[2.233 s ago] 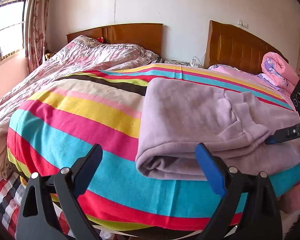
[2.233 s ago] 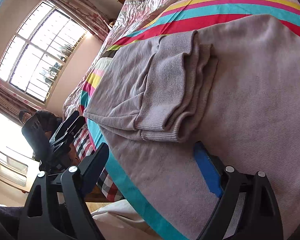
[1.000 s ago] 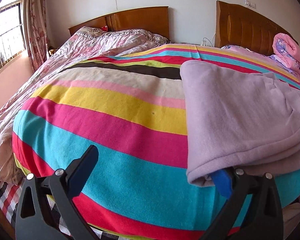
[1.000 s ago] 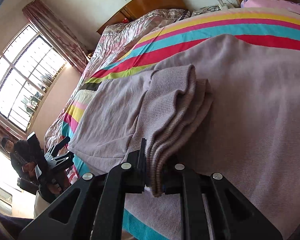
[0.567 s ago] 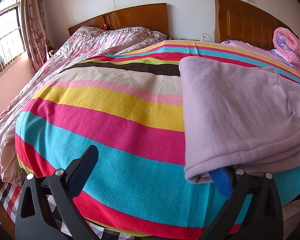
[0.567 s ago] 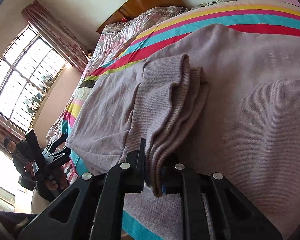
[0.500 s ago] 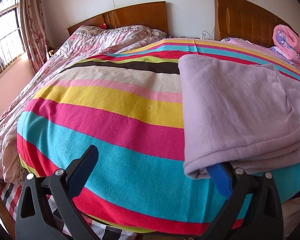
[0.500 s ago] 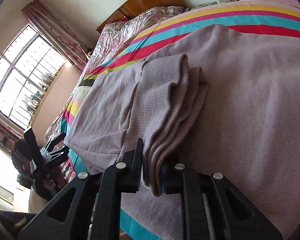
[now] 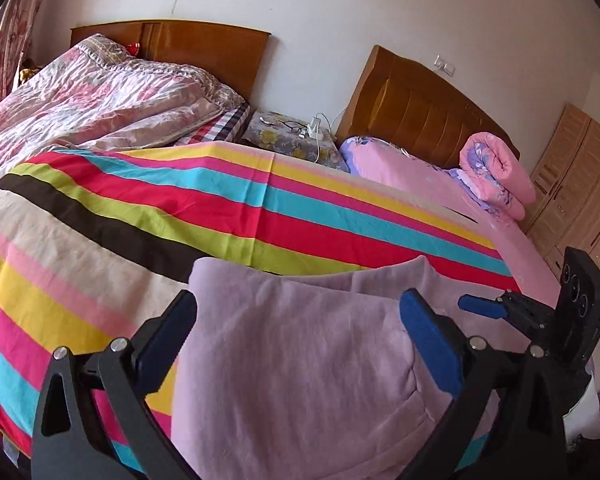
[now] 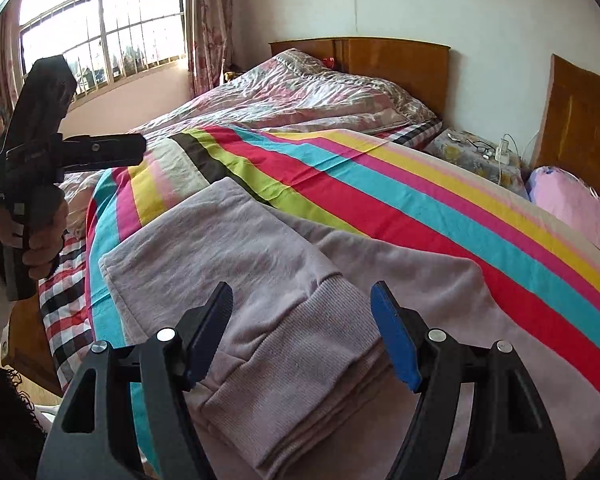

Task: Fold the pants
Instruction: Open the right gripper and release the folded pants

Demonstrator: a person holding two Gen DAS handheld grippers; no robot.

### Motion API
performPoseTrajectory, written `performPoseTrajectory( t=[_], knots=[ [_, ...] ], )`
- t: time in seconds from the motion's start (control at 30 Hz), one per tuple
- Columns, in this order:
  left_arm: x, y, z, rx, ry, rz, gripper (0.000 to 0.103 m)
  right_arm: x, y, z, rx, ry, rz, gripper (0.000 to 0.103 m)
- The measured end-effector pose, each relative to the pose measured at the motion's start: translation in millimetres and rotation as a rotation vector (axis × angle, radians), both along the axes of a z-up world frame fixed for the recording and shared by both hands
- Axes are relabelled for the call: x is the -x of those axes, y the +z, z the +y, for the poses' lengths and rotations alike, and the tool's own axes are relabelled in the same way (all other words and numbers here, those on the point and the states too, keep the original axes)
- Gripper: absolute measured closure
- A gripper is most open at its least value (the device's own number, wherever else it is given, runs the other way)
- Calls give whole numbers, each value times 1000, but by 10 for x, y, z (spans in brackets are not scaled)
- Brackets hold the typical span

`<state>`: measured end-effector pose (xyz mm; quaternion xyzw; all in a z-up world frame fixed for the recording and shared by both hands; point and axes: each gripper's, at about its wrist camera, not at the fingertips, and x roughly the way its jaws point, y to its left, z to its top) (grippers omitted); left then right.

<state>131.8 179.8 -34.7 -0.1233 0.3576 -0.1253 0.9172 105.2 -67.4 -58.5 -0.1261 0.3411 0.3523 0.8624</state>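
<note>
The bed (image 9: 100,240) wears a striped blanket (image 10: 380,184), and on its near edge lie the lilac pants (image 10: 260,280), folded, ribbed cuffs stacked (nearest the right camera). The left claw (image 9: 296,332) hangs open above them, gripping nothing. The right claw (image 10: 302,332) has just been opening; its 2 pads stand clear of the cuffs.

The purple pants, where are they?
The purple pants lie folded on the striped blanket, at its near edge, below both open grippers.
</note>
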Motion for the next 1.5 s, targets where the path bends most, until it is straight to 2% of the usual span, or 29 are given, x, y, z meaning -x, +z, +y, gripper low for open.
performPoseTrajectory(
  t=[0.07, 0.13, 0.17, 0.2, 0.23, 0.37, 0.47, 0.57, 0.63, 0.7, 0.77, 0.83, 0.93, 1.0, 1.07, 1.13, 1.17, 1.23, 1.33, 1.4, 1.5],
  knots=[
    [-222, -229, -137, -35, 2, 61, 2, -51, -127, 94, 46, 38, 25, 33],
    [-358, -465, -191, -125, 29, 109, 1, -94, -328, 103, 123, 39, 53, 32],
    [-419, -607, -156, -145, 58, 159, 2, -113, -461, 70, 161, 32, 70, 31],
    [-450, -744, -77, -124, 59, 188, 2, -109, -516, 1, 130, 42, 66, 30],
    [-423, -772, -44, -121, 48, 147, 2, -113, -506, -66, 84, 50, 88, 30],
    [-413, -771, -56, -141, 43, 137, 2, -147, -490, -130, 61, 45, 109, 30],
    [-324, -665, -85, -170, 94, 122, 2, -82, -414, -144, 63, 16, 81, 30],
    [-83, -403, -144, -132, 93, 21, 2, -3, -154, -188, -25, 2, 54, 29],
    [-67, -335, -212, -195, 98, 4, 1, 0, -73, -132, -22, 7, 31, 22],
    [-204, -420, -216, -251, 107, 45, 1, -79, -172, 9, 58, 21, 40, 21],
    [-369, -565, -118, -250, 131, 105, 2, -231, -388, 97, 122, 20, 89, 20],
    [-394, -609, -20, -269, 200, 180, 5, -247, -423, 107, 151, -21, 80, 21],
    [7, -334, -41, -256, 221, 102, 3, 55, -146, -79, 63, -17, 62, 21],
    [444, -133, -149, -227, 217, 3, 1, 385, 32, -271, 27, -35, 21, 14],
    [865, -53, -274, -222, 199, -108, 1, 646, 117, -485, -42, -35, 22, 15],
    [1125, -32, -363, -239, 218, -200, 1, 745, 137, -687, -82, -72, 16, 15],
    [1127, -22, -397, -241, 221, -211, 1, 699, 118, -782, -88, -108, 18, 15],
    [952, -29, -452, -231, 209, -160, 1, 455, 47, -1000, -94, -248, 54, 15],
    [677, -76, -575, -230, 219, -117, 1, 177, -92, -1371, -133, -443, 168, 15],
    [655, -67, -738, -241, 185, -86, 2, 343, -112, -1600, -172, -509, 224, 15],
    [857, -73, -1065, -245, 49, -148, 1, 944, -89, -1855, -229, -474, 195, 12]
  ],
)
